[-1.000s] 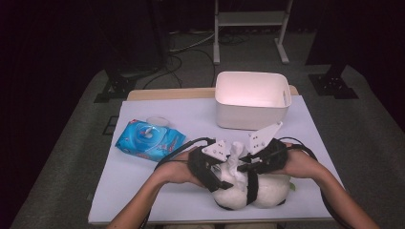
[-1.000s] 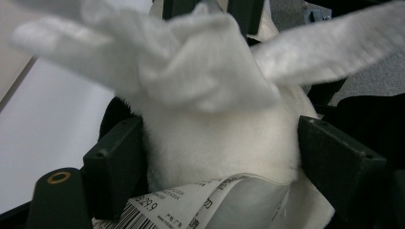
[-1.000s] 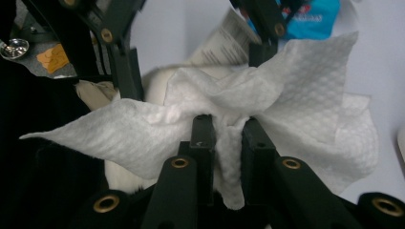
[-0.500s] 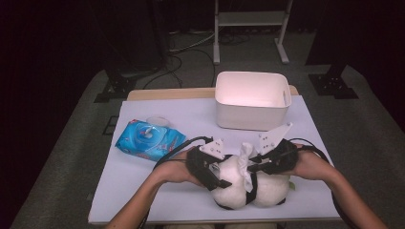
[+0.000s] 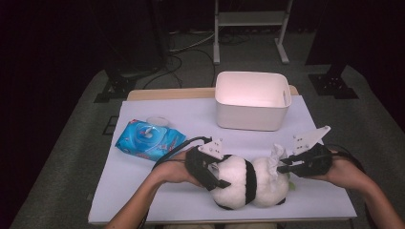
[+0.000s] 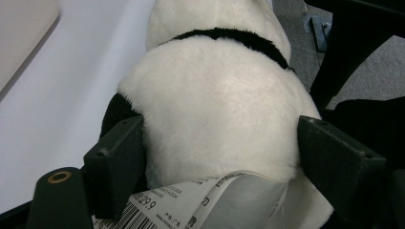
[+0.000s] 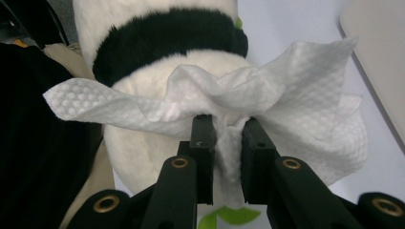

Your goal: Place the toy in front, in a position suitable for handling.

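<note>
A plush panda (image 5: 248,183) lies on the desk (image 5: 157,191) near its front edge. The left claw (image 5: 216,177) clamps its white body; the right claw (image 5: 282,167) pinches a crumpled white wipe (image 7: 267,102) against it.

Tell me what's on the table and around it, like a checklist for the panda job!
Surface: white-covered table, bare in front.
Job's things: panda plush lying near the front edge; white wipe bunched against it.
Clutter: blue wipes pack at left; white bin at the back.
Grippers: left gripper clamps the panda's body; right gripper pinches the wipe.
Cables: black cable trails from the left gripper.
Surroundings: grey floor, metal stand behind the table, dark room.
</note>
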Demonstrator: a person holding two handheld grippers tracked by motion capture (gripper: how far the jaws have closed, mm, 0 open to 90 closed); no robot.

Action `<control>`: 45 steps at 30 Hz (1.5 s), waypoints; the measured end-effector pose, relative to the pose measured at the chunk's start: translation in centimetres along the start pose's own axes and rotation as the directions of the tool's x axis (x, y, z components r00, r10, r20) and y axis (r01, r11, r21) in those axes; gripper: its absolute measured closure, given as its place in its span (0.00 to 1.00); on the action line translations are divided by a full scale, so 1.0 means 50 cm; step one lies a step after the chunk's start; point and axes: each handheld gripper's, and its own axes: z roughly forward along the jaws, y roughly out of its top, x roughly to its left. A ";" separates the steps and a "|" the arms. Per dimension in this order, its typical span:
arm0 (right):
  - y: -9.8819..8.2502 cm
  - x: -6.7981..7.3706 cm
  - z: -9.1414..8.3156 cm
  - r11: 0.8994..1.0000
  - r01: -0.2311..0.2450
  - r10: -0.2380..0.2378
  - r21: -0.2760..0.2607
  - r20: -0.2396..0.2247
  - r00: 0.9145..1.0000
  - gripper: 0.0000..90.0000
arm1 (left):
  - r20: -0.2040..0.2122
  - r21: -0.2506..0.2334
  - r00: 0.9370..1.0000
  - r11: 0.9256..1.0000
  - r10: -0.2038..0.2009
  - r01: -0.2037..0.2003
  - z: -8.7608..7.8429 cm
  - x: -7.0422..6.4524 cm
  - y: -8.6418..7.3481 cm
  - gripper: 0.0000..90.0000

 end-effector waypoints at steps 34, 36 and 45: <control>0.018 0.019 0.062 0.998 0.044 -0.047 -0.053 -0.037 0.998 0.86 | 0.037 0.102 0.997 0.993 -0.068 0.064 0.049 0.046 0.036 0.03; 0.017 0.017 0.063 0.997 0.046 -0.048 -0.057 -0.040 0.998 0.86 | 0.053 0.120 0.996 0.991 -0.068 0.062 0.051 0.048 0.036 0.05; 0.006 0.002 0.057 0.995 0.019 -0.021 -0.097 -0.026 0.999 0.86 | 0.031 0.128 0.999 0.992 -0.014 0.010 0.036 0.053 0.048 0.38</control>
